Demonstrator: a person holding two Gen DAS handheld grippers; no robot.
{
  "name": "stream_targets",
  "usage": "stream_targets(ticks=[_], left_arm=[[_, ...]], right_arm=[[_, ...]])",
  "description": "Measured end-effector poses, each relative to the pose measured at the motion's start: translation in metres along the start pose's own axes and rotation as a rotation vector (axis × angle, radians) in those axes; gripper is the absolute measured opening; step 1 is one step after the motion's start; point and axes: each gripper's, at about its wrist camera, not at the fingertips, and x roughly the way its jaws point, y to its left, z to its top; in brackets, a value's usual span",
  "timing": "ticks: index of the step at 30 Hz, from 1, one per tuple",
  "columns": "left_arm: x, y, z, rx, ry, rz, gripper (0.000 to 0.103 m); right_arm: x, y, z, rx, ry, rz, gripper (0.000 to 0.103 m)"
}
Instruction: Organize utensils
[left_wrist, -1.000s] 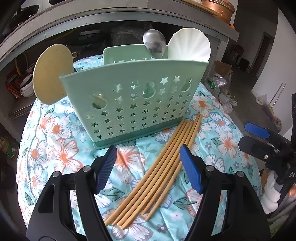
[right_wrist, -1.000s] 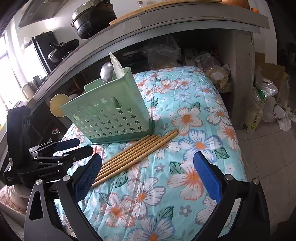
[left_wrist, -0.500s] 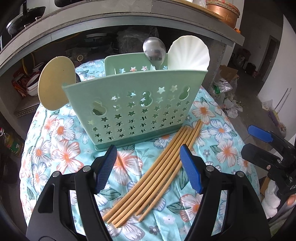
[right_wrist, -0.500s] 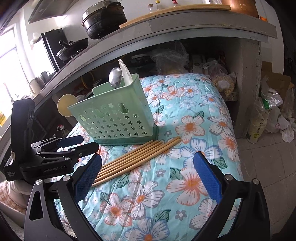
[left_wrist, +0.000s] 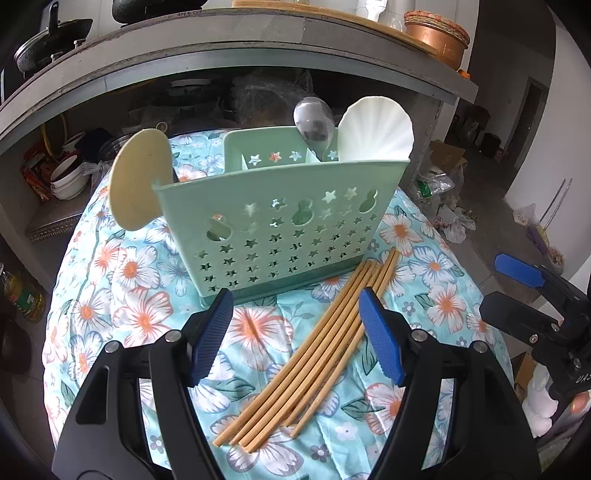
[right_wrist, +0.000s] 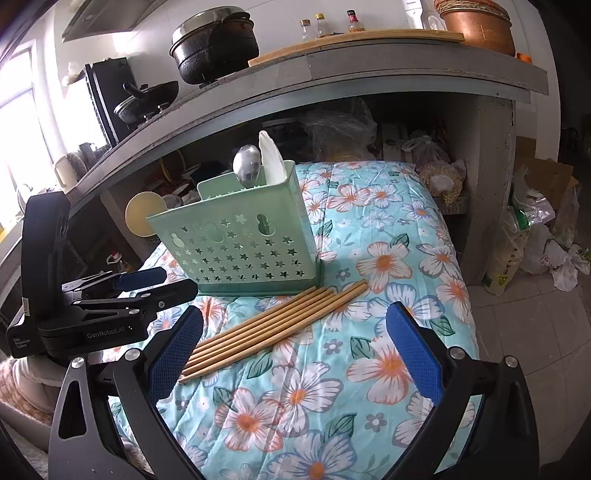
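Note:
A mint green utensil holder (left_wrist: 280, 221) (right_wrist: 240, 251) with star cut-outs stands upright on the flowered cloth (left_wrist: 140, 306) (right_wrist: 388, 258). A steel spoon (left_wrist: 314, 118) (right_wrist: 248, 165) and a white shell-shaped scoop (left_wrist: 375, 129) (right_wrist: 271, 158) stick out of its right compartment. Several bamboo chopsticks (left_wrist: 317, 354) (right_wrist: 273, 328) lie in a bundle in front of the holder. My left gripper (left_wrist: 295, 332) hovers open above the bundle, nothing between its fingers. My right gripper (right_wrist: 291, 350) is open too, above the chopsticks' near ends.
A beige round disc (left_wrist: 140, 181) (right_wrist: 142, 218) pokes out at the holder's left end. A grey counter (left_wrist: 221, 48) overhangs the far side, with pots (right_wrist: 214, 40) on top and clutter beneath. Bags (right_wrist: 535, 236) lie on the floor to the right.
Both grippers have risen and drawn back slightly from the holder and chopsticks, so more of the counter top shows. Neither gripper's opening has changed.

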Motion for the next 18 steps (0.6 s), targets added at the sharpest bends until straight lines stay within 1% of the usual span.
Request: stream_targets(ticks=[4,10,18], left_arm=[[-0.006,0.005,-0.003,-0.006,-0.011,-0.004,0.067],[-0.014,0.007,-0.008,-0.002,-0.023,-0.011,0.067],[-0.004,0.010,-0.008,-0.008,-0.008,-0.035,0.067]], right_arm=[[-0.002,0.006,-0.001,-0.002,-0.002,-0.009,0.097],[-0.005,0.012,-0.005,0.000,-0.006,-0.052,0.097],[-0.001,0.006,-0.005,0.032,0.006,-0.105,0.097]])
